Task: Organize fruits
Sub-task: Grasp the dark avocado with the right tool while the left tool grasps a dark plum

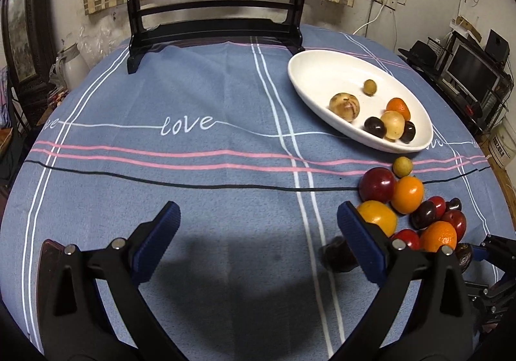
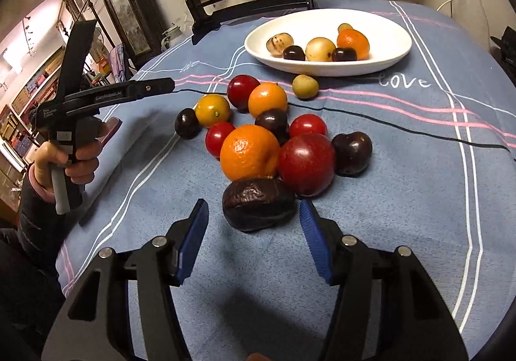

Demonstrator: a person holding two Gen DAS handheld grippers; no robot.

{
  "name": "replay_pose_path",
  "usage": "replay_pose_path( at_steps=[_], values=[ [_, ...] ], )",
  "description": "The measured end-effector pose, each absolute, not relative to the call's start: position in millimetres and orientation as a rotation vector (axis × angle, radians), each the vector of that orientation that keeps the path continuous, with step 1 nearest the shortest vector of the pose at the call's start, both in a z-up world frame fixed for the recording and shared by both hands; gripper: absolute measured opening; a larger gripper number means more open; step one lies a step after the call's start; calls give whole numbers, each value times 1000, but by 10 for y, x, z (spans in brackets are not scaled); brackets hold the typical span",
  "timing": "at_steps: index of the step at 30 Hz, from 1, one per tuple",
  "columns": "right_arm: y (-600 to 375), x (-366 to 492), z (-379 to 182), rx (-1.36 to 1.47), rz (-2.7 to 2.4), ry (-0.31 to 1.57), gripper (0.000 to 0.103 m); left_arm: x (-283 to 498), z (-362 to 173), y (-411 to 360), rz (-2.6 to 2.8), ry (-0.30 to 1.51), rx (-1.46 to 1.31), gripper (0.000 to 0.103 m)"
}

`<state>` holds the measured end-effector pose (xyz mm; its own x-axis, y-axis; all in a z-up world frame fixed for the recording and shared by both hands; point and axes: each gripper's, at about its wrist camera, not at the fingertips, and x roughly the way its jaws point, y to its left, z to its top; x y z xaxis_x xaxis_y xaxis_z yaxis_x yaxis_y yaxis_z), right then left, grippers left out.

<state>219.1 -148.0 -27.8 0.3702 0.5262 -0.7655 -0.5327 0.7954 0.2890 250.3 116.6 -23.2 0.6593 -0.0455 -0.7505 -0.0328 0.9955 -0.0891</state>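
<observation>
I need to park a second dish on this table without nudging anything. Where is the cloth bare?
Bare cloth lies left of the white dish, between the mirror stand and the left gripper, around the "love" lettering. It is crowded on the near right, where the fruit pile sits before the dish.

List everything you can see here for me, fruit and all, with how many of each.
Dish: one, white, far side of the cloth.
Fruits in the dish: six; two pale, two dark, one orange, one small olive.
Oranges: three, orange, loose pile on the cloth.
Red fruits: four, red, same pile.
Dark round fruits: three, near-black, same pile.
Wrinkled fruit: one, dark brown, nearest.
Small round fruit: one, yellow-green, beside the dish.
Tablecloth: one, blue, striped, over the table.
Picture stand: one, black, behind the dish.
Left gripper: black, blue pads, open, empty.
Right gripper: same colours, open at the wrinkled fruit.
Hand: one, holding the left gripper.
</observation>
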Motion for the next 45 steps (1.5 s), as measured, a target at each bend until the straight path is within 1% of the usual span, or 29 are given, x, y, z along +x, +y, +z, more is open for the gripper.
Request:
replay_pose_path(
  at_steps=[1, 2, 3, 8, 12, 15, 17, 18, 20, 23, 31, 37, 41, 45],
  values=[
    [-1476, 2196, -278, -7, 678, 982, 52, 2503, -233, 1177, -5, 853, -101, 99],
    [-1479, 2202, -279, -5, 671, 982, 48, 2501, -232, 1184, -4, 852, -103, 99],
    [-1483, 2210, -281, -2, 668, 982, 45, 2497, -230, 1190, -2, 851, -104, 99],
    [-1553, 2238, -285, 53, 704, 981, 44, 2489, -224, 1225, 5, 847, -99, 99],
    [-1696, 2240, -213, 170, 776, 932, 44, 2441, -216, 1244, -47, 842, -107, 99],
    [-1767, 2266, -188, 212, 772, 914, 44, 2355, -208, 1083, -141, 822, -56, 98],
    [-1784, 2299, -222, 230, 764, 929, 44, 2304, -216, 924, -199, 814, 4, 87],
    [-1780, 2311, -232, 235, 764, 932, 44, 2282, -235, 834, -241, 818, 30, 84],
    [-1773, 2300, -224, 232, 764, 928, 44, 2265, -282, 717, -292, 831, 63, 73],
    [-1772, 2317, -222, 233, 768, 933, 44, 2278, -387, 597, -317, 863, 109, 62],
    [-1801, 2292, -213, 236, 775, 935, 44, 2323, -530, 543, -312, 892, 146, 42],
    [-1816, 2281, -213, 238, 770, 933, 44, 2333, -568, 517, -325, 899, 153, 34],
    [-1822, 2282, -201, 238, 768, 924, 44, 2337, -554, 539, -327, 898, 135, 33],
    [-1850, 2304, -97, 234, 795, 892, 44, 2323, -422, 634, -323, 870, 84, 33]
  ],
)
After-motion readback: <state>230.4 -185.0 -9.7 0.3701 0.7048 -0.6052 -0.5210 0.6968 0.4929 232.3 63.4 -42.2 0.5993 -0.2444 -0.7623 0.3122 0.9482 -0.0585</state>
